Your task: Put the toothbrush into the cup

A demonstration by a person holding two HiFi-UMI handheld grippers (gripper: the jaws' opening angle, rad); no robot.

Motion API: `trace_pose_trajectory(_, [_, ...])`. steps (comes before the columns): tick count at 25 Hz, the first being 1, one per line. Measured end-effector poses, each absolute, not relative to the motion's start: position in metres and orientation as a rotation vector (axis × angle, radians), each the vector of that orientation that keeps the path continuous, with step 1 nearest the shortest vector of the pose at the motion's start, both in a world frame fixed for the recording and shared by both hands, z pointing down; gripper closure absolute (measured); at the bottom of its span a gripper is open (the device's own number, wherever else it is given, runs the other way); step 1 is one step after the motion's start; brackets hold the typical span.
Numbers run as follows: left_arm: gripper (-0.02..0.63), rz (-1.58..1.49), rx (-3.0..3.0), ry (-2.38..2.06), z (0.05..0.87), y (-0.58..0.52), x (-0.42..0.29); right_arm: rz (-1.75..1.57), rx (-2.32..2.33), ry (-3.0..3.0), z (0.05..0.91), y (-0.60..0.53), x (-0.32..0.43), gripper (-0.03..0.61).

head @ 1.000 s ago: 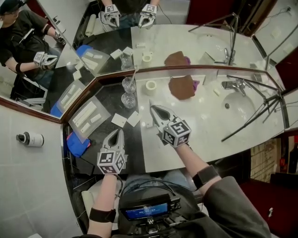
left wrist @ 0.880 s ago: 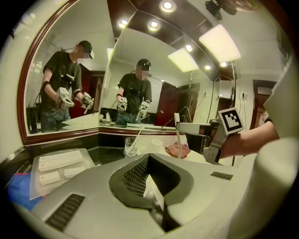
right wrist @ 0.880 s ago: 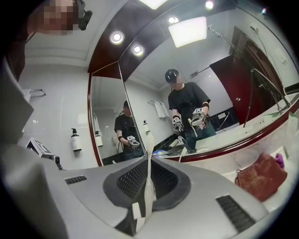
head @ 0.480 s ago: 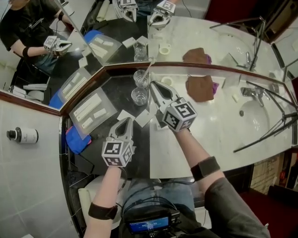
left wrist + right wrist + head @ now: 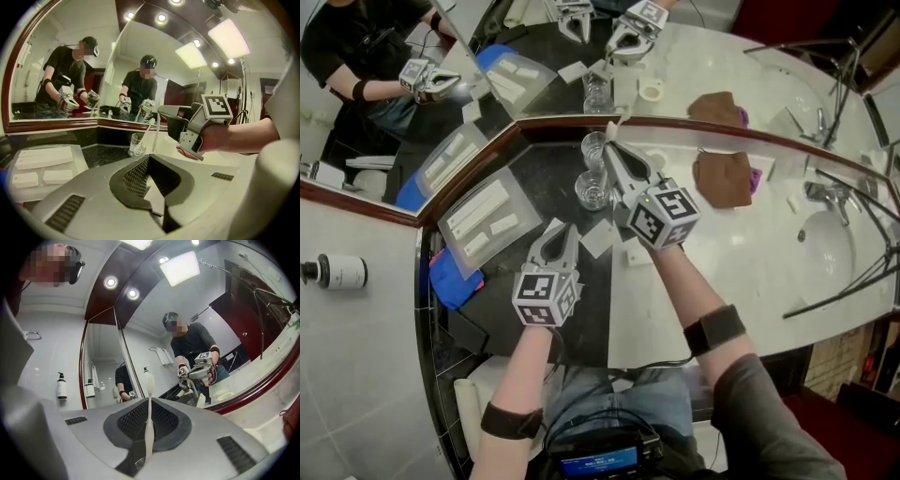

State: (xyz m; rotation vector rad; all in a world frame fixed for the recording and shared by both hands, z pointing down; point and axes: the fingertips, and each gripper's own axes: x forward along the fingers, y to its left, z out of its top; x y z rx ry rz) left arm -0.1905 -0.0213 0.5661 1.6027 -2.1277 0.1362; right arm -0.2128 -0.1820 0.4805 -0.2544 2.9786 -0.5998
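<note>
Two clear glass cups (image 5: 592, 190) (image 5: 593, 148) stand one behind the other on the dark counter by the mirror. A white stick, like a second brush, leans in the glass cup (image 5: 136, 144) seen from the left gripper view. My right gripper (image 5: 610, 157) hovers level just right of the cups, shut on a white toothbrush (image 5: 149, 404) that stands upright between the jaws, bristles up. Its lower end hangs down near the cups. My left gripper (image 5: 561, 234) is shut and holds nothing, resting low in front of the cups.
Clear packets (image 5: 483, 220) and a blue cloth (image 5: 453, 281) lie at the left. Small white boxes (image 5: 600, 238) sit by my left gripper. A brown cloth (image 5: 724, 178), a sink (image 5: 825, 248) and tripod legs occupy the right. The mirror stands right behind the cups.
Both grippers have moved away from me toward the cups. The right one carried the toothbrush from the white counter over to the cups; the left one followed, sinking a little.
</note>
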Motion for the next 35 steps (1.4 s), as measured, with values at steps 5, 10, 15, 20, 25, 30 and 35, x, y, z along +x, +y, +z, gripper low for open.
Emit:
trace_pose_trajectory(5, [0.612, 0.13, 1.592, -2.126, 0.577, -0.017, -0.196, -0.624, -0.28, 3.002, 0.505, -0.181, -0.219, 0.538])
trace_pose_trajectory(10, [0.612, 0.132, 1.578, -2.118, 0.588, -0.009, -0.201, -0.657, -0.312, 3.028, 0.527, -0.177, -0.222, 0.537])
trace_pose_trajectory(15, [0.612, 0.125, 1.569, -2.114, 0.592, -0.005, -0.205, -0.676, -0.363, 3.068, 0.54, -0.176, -0.222, 0.535])
trace_pose_trajectory(20, [0.612, 0.114, 1.562, -2.111, 0.592, -0.003, -0.207, -0.676, -0.429, 3.129, 0.556, -0.174, -0.221, 0.534])
trace_pose_trajectory(25, [0.612, 0.099, 1.559, -2.11, 0.59, -0.002, -0.208, -0.721, -0.465, 3.206, 0.575, -0.171, -0.219, 0.454])
trace_pose_trajectory(30, [0.612, 0.088, 1.557, -2.111, 0.587, -0.001, -0.206, -0.721, -0.499, 3.247, 0.58, -0.171, -0.214, 0.454])
trace_pose_trajectory(35, [0.612, 0.088, 1.556, -2.121, 0.577, -0.002, -0.204, -0.714, -0.49, 3.24, 0.564, -0.171, -0.206, 0.454])
